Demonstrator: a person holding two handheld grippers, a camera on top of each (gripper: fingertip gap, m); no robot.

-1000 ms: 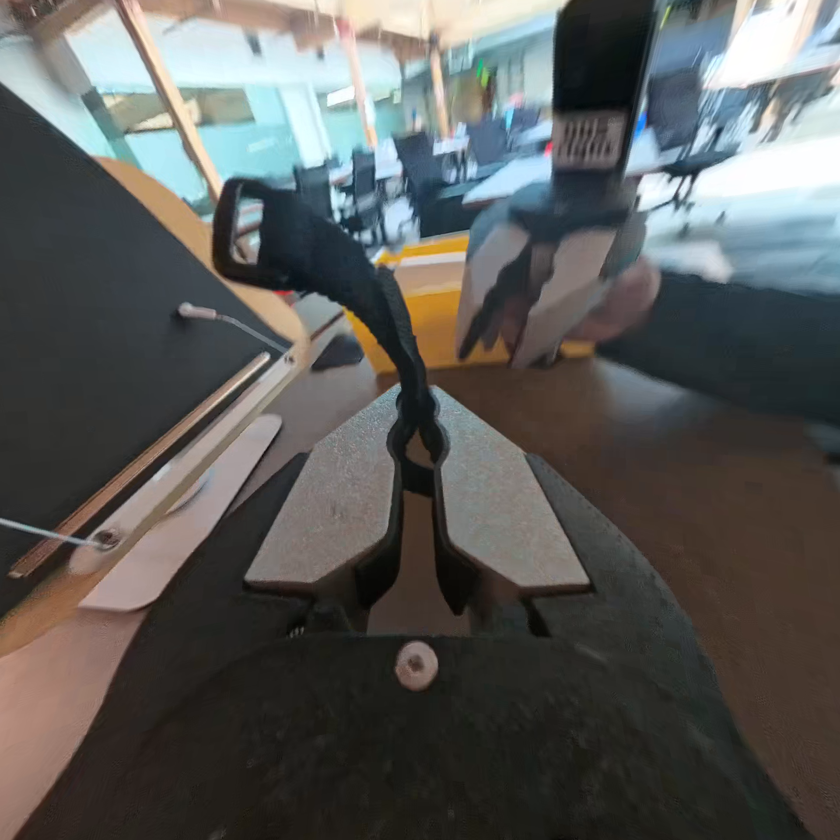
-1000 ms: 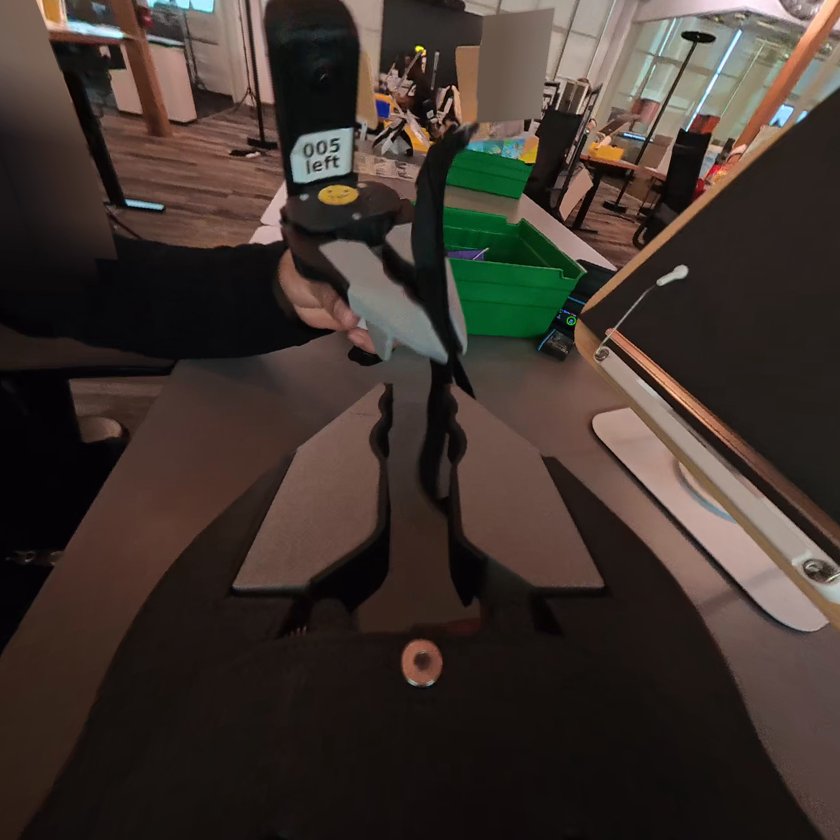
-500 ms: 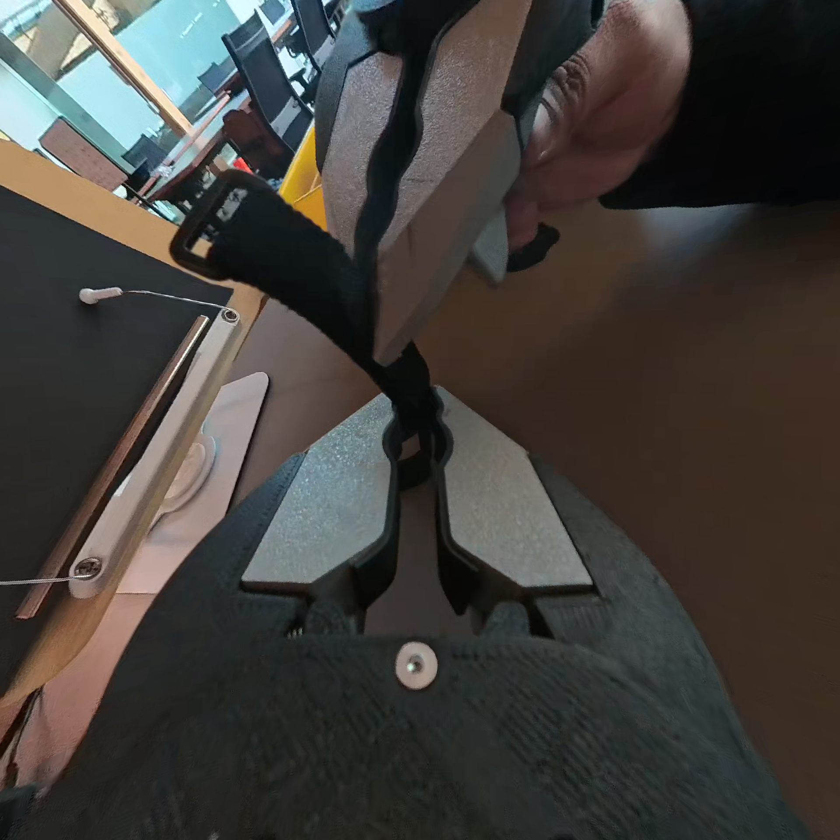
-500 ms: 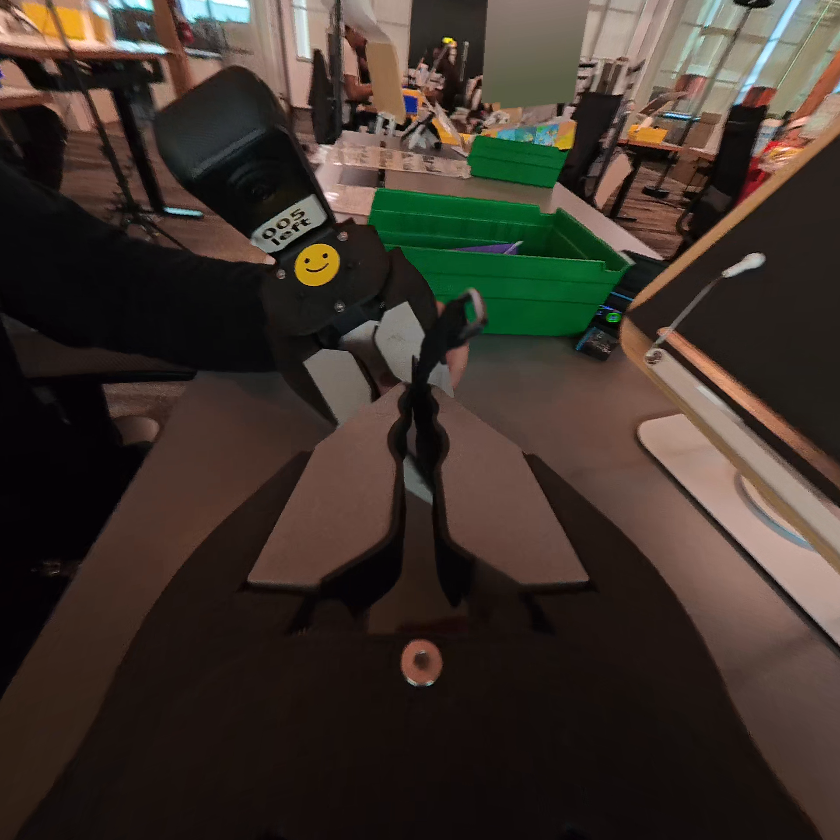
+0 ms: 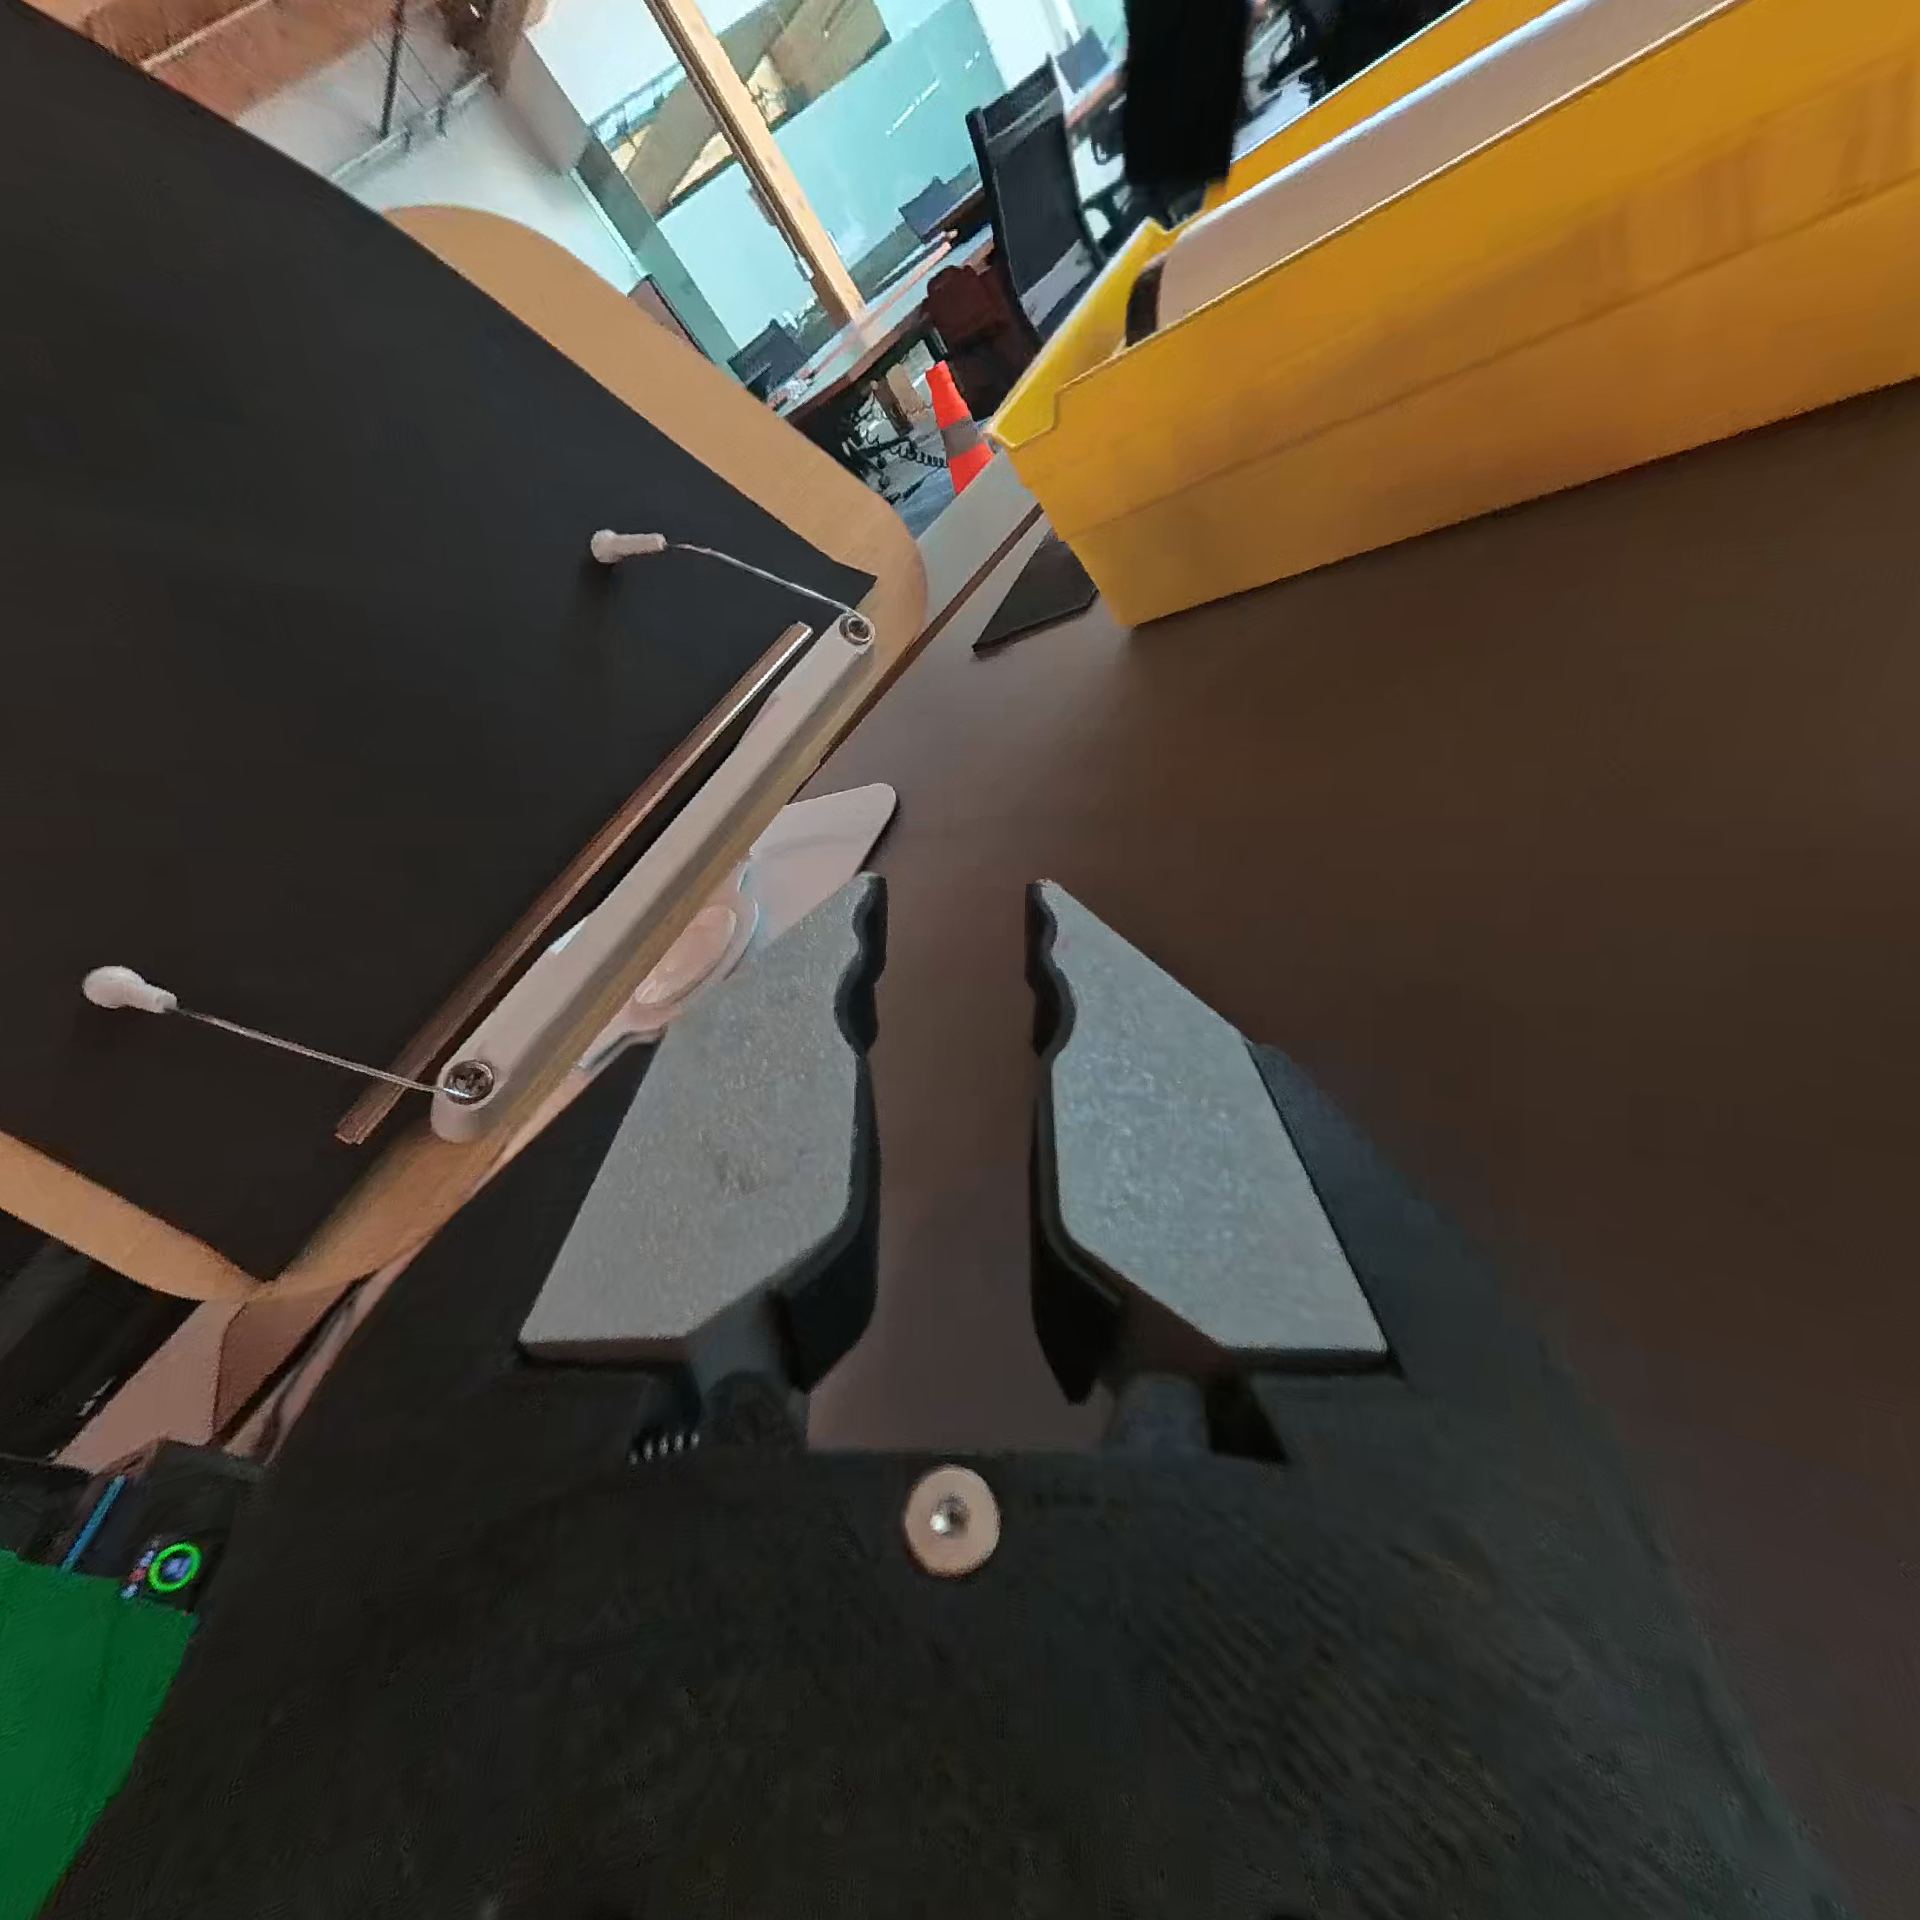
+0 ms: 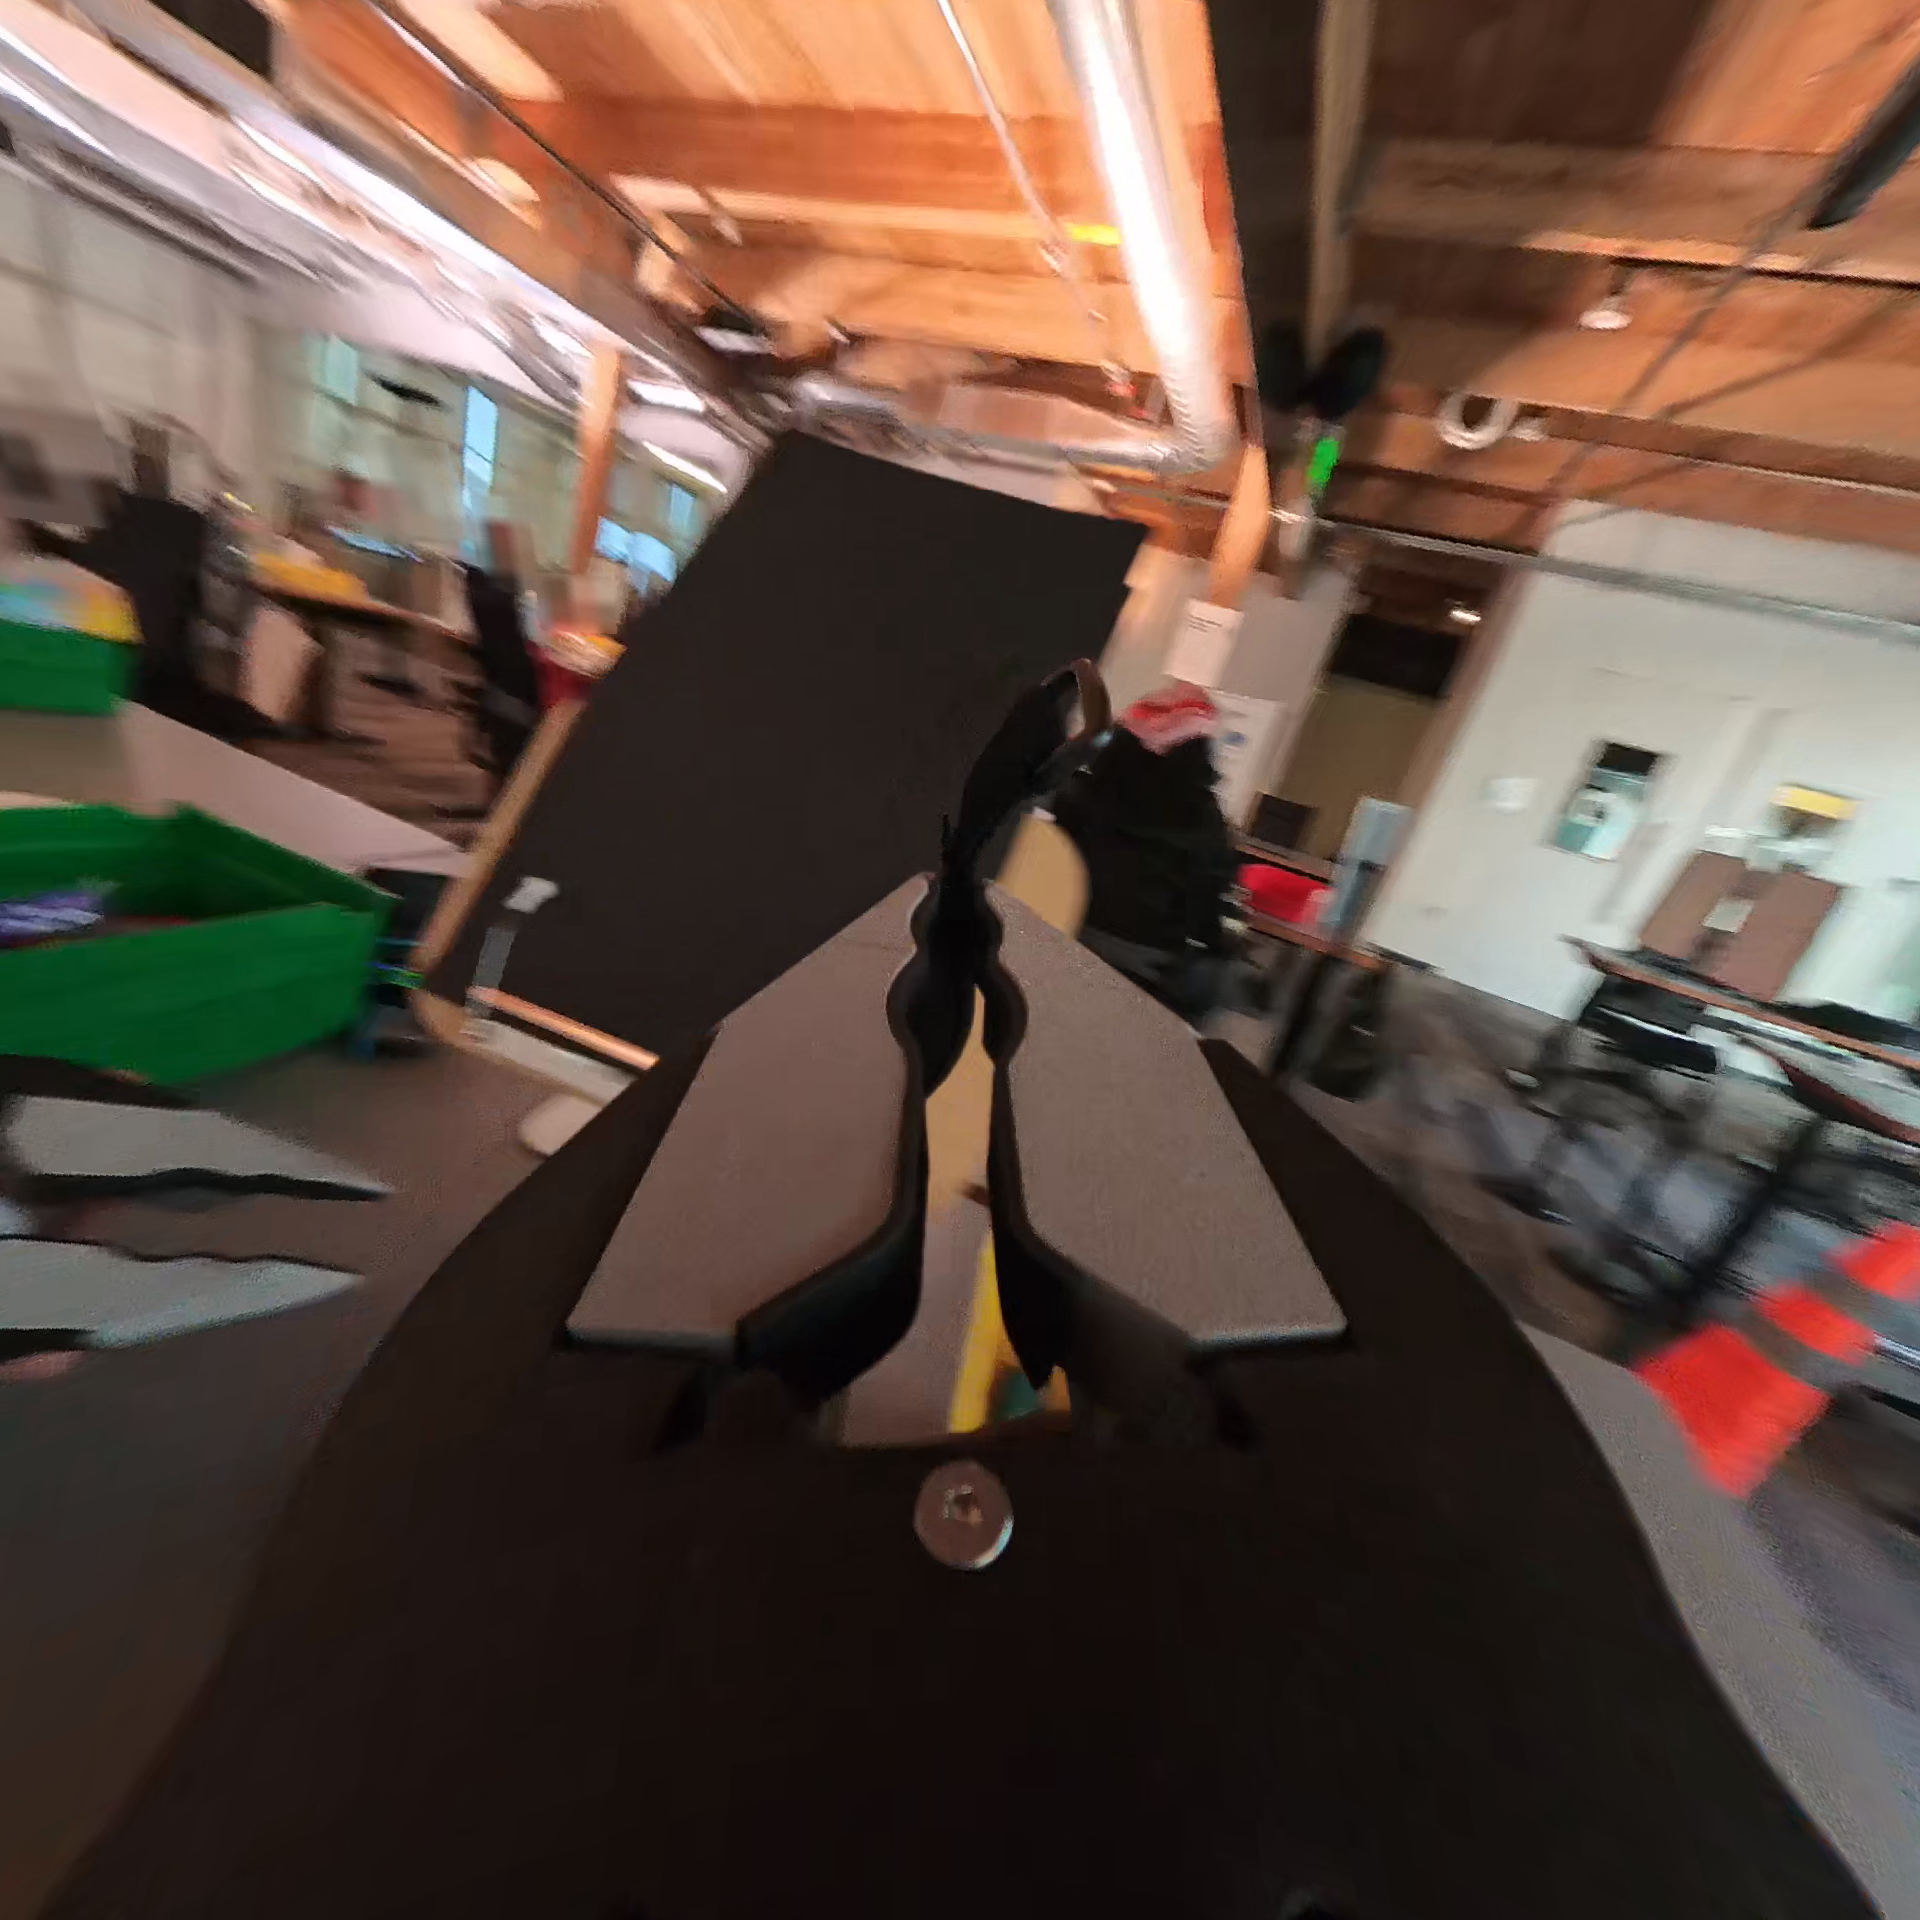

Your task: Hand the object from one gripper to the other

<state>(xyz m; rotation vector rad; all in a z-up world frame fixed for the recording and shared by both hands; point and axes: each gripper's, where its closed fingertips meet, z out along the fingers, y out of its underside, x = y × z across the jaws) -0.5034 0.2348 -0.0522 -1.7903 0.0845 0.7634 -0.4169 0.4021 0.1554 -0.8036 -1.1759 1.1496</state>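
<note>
Fingers [image 6: 831,1122] of the right gripper [image 6: 961,914] pinch a black strap [image 6: 1023,758] at their tips, its buckle end curling up free against a blurred office ceiling, as the tool points high above the table. Across the handover, the left gripper [image 5: 956,904] hangs with its jaws parted and nothing between them, tilted low over the dark brown table [image 5: 1455,831], beside a black board [image 5: 312,623] on a stand and near a yellow bin [image 5: 1455,343]. Judging by this, the transfer itself looks complete: the strap rests in one tool only, and little seems left beyond setting it down or ending the run
</note>
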